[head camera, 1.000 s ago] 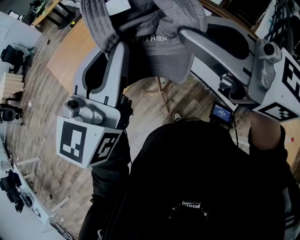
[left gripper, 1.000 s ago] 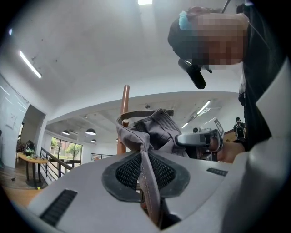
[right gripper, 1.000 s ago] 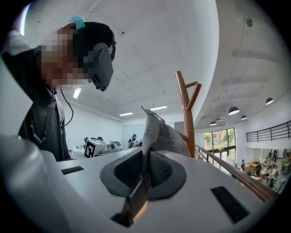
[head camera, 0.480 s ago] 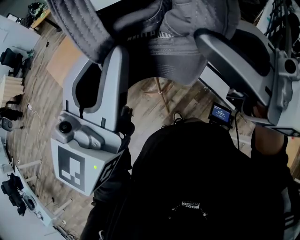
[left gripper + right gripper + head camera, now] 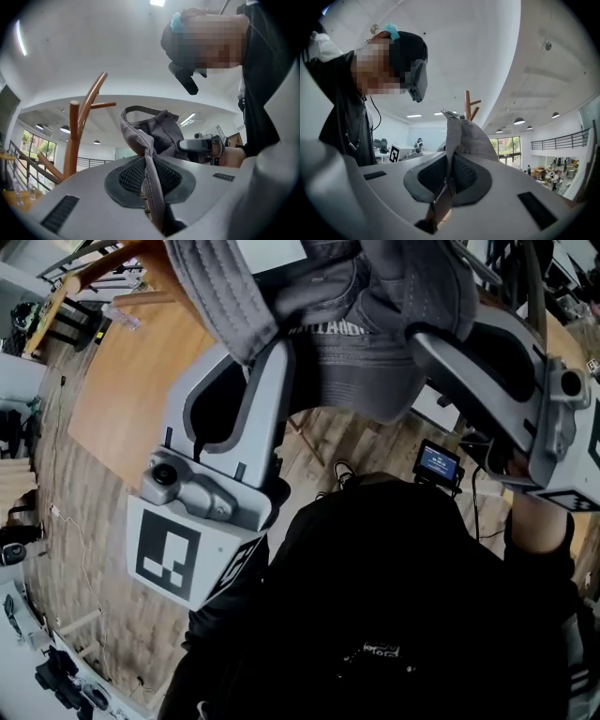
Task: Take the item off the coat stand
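A grey cap (image 5: 361, 371) is held up in front of me, clear of the wooden coat stand (image 5: 74, 140). My left gripper (image 5: 270, 351) is shut on one folded edge of the cap (image 5: 154, 131), with the fabric pinched between its pads (image 5: 150, 187). My right gripper (image 5: 427, 338) is shut on the opposite edge, where grey cloth and a tan strip run between its pads (image 5: 447, 180). In the right gripper view the cap (image 5: 471, 140) rises above the jaws, and the coat stand (image 5: 467, 104) shows behind it, apart from it.
Below lie a wood plank floor and a large light wooden board (image 5: 131, 381) at upper left. A small lit screen (image 5: 438, 463) stands on the floor at right. My dark-clothed body (image 5: 394, 615) fills the lower middle. Desks with equipment line the left edge (image 5: 19, 549).
Both grippers stay clamped on the cap. The left gripper has shifted right and slightly up in the head view, and more of the wooden board has come into sight.
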### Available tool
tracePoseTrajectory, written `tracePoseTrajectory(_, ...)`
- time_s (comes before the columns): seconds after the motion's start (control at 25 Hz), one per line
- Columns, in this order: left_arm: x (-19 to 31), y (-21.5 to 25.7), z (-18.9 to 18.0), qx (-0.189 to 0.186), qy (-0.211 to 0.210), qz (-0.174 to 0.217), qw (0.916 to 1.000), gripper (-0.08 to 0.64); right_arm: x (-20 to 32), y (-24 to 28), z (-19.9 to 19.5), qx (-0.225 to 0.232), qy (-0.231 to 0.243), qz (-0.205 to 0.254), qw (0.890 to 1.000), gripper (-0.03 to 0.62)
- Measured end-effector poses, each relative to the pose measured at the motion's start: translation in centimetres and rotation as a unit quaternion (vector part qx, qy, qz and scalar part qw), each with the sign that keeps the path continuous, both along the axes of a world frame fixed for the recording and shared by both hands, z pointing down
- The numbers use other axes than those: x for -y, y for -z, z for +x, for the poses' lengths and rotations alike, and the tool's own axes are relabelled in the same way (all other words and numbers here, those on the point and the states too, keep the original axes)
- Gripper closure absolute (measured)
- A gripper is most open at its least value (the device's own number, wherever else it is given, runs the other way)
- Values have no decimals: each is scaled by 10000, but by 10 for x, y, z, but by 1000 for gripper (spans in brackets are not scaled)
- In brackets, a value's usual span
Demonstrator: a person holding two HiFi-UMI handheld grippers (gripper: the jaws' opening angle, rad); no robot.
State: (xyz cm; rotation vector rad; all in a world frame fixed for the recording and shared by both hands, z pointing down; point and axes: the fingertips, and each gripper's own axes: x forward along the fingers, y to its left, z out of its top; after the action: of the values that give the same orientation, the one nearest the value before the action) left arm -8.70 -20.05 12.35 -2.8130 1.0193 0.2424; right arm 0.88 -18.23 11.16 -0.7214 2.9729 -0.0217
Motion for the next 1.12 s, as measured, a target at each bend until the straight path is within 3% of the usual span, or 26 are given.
tracePoseTrajectory(0.4, 44, -90, 66, 385, -474, -1096, 9921, 525, 17, -85, 42, -652, -991, -307, 9925, 560)
tracePoseTrajectory(0.68, 61, -133, 103, 698, -591, -1234, 9881, 525, 33, -138, 67, -906, -1291, -670, 9852, 561)
tracePoseTrajectory(0.84, 63, -147, 104, 716, -602, -1409, 9856, 526, 31, -149, 63, -1114, -1329, -714, 9823, 561)
tracePoseTrajectory(1.12, 65, -155, 99, 711, -642, -1506, 9840, 526, 33, -154, 60, -1087, -1313, -771, 9823, 561)
